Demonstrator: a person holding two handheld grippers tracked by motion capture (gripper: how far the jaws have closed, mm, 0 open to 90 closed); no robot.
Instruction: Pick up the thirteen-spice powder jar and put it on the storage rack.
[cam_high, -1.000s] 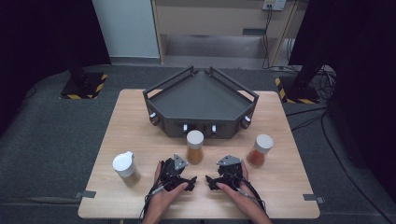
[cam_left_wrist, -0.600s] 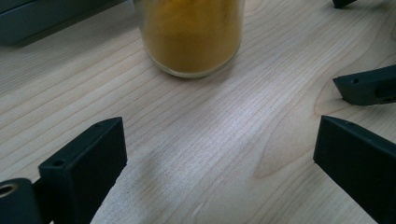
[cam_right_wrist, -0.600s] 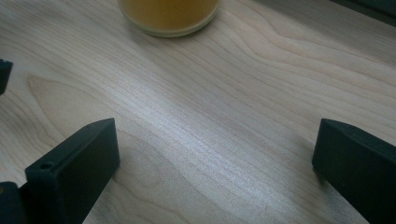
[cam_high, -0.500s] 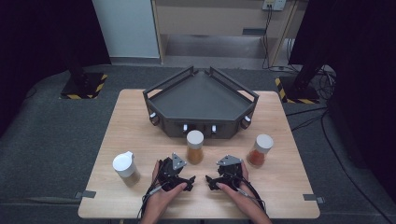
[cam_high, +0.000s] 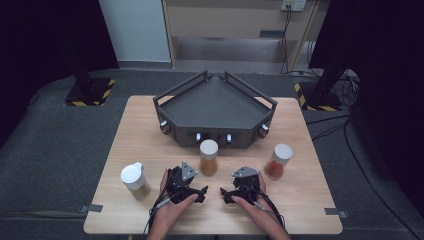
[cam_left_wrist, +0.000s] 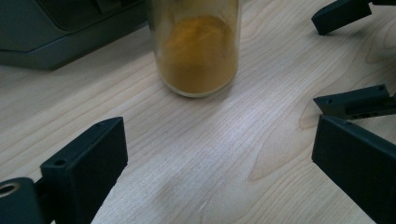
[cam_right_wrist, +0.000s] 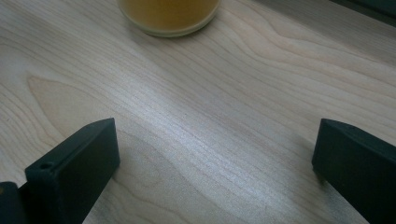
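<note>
Jars number three on the wooden table (cam_high: 310, 200), all upright with white lids: the middle jar (cam_high: 208, 157) of yellow-orange powder, a jar of reddish powder (cam_high: 278, 161) at its 3 o'clock, and a jar with darker contents (cam_high: 135, 180) toward its 8 o'clock. Two grippers rest on the tabletop, one in each hand: the left gripper (cam_high: 196, 191) at the middle jar's 7 o'clock and the right gripper (cam_high: 227, 193) at its 5 o'clock, their tips turned toward each other and a little apart. Both sets of jaws stand wide open, holding nothing, with bare wood between them. One dark, three-cornered tray (cam_high: 212, 107) sits at the jar's 12 o'clock, just behind it, small lights showing on its front wall. In the left gripper view the middle jar (cam_left_wrist: 198, 46) is clear glass, its powder heaped unevenly against the wall, with open tabletop between it and the jaws. The right gripper view catches that jar's rounded base (cam_right_wrist: 169, 16) at 12 o'clock.
</note>
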